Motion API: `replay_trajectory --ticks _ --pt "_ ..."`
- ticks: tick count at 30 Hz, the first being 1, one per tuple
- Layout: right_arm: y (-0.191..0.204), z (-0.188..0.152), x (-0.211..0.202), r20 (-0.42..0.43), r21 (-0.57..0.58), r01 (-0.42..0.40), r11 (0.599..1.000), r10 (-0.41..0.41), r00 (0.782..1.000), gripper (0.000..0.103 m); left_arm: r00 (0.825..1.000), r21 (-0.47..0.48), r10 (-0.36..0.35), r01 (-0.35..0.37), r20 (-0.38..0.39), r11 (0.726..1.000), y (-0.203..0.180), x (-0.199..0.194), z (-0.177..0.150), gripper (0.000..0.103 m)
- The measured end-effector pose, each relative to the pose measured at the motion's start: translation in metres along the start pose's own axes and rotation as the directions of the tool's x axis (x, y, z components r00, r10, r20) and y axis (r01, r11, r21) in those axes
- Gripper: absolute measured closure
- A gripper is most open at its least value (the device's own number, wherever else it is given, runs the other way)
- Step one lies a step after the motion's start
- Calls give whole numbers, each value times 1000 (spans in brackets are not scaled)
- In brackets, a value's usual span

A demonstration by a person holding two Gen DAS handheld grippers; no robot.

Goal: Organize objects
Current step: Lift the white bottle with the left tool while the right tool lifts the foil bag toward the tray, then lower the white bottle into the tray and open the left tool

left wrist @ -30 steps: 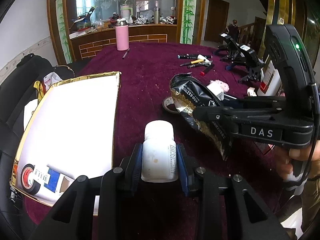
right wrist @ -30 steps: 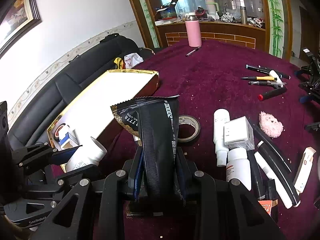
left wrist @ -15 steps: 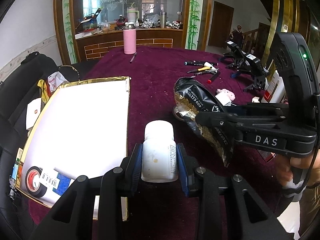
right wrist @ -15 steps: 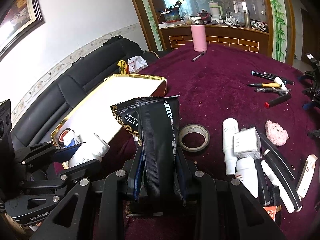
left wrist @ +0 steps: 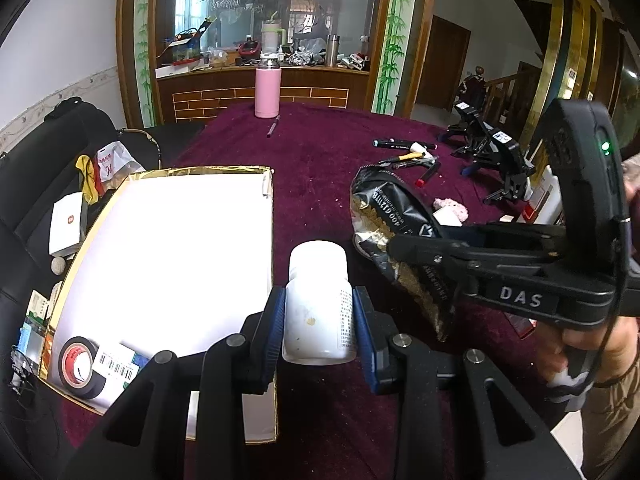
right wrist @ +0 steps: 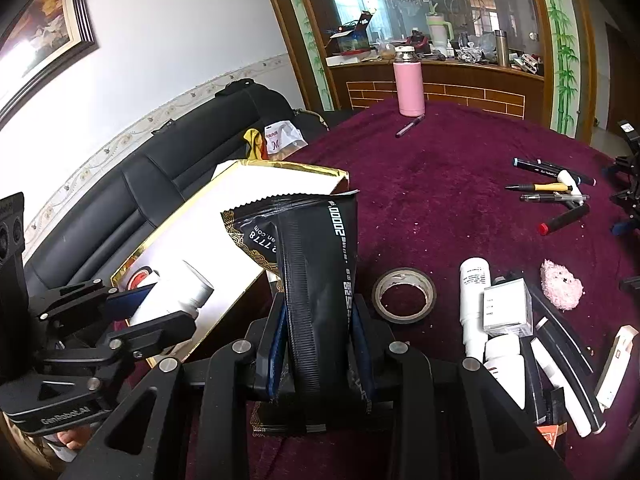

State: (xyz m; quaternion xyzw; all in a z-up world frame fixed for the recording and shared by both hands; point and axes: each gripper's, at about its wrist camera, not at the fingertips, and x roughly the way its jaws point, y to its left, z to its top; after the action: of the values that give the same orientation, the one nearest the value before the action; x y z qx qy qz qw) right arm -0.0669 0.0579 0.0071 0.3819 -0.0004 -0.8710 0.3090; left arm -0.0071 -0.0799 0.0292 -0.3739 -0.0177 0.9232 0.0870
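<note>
Left wrist view: the left tongs clamp one white bottle, held above the maroon tabletop just beside one gold-edged box. The box holds one roll of black tape and a barcoded packet. One pink flask stands far back before a brick-fronted counter. The other tool reads "DAS".

Right wrist view: the right tongs pinch one black foil pouch, upright over the tabletop, printed "7778". Nearby lie one tape ring, several white bottles, some pens. A black sofa lines the wall.
</note>
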Motion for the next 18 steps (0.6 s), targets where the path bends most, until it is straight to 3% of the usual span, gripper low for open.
replay_trajectory --ticks 10,18 --pt "2 0 1 -6 -8 -5 1000 5 1000 71 999 13 -22 21 38 1000 -5 -18 9 71" --pt "3 3 1 -5 -10 -5 1000 5 1000 71 997 -3 19 -19 73 1000 10 -29 18 71"
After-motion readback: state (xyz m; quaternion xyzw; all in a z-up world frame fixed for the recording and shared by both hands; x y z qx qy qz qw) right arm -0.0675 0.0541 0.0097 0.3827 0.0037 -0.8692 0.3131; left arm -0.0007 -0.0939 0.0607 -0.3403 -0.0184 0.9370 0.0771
